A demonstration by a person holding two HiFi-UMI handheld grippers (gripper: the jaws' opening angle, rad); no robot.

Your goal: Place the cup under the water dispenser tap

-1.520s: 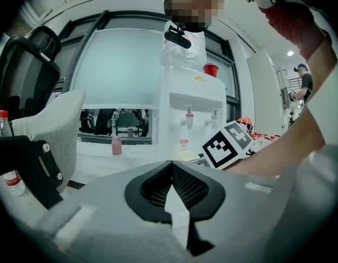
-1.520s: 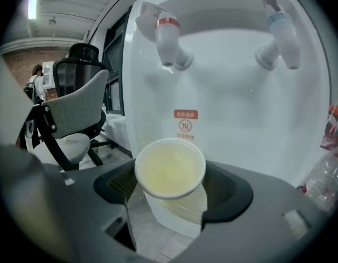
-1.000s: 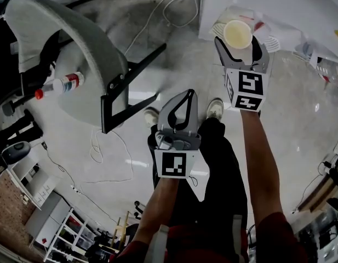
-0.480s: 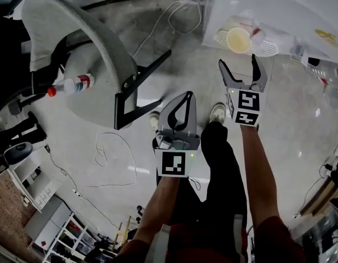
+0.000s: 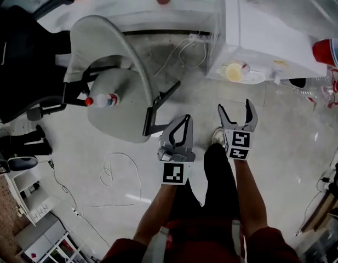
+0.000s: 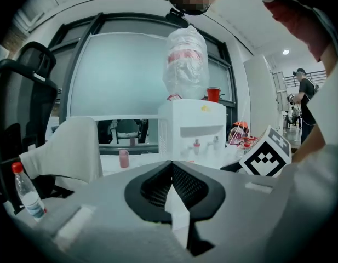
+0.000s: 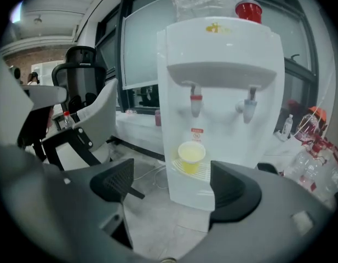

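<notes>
Head view: the left tool (image 5: 185,118) points forward above the person's legs with its jaws pressed together and nothing in them. Just beside it, the right tool (image 5: 234,109) has its jaws spread wide and holds nothing. Ahead of the right tool, well apart from it, the yellow cup (image 5: 233,72) stands on the drip tray at the foot of the white water dispenser (image 5: 267,32). A grey chair (image 5: 111,73) stands to the left, with a red-capped bottle (image 5: 103,99) on it.

Left gripper view: the left tool (image 6: 171,171) is closed, its two jaws meeting at the middle with nothing between them. Beyond it are the water dispenser (image 6: 193,133), a red cup (image 6: 213,94) on its top, and the bottle (image 6: 25,190) upright at the left.

Right gripper view: the right tool (image 7: 173,181) is open and empty. Between its jaws, farther off, the cup (image 7: 192,155) sits upright on the tray, below the red tap (image 7: 195,105) of the dispenser (image 7: 223,53).
</notes>
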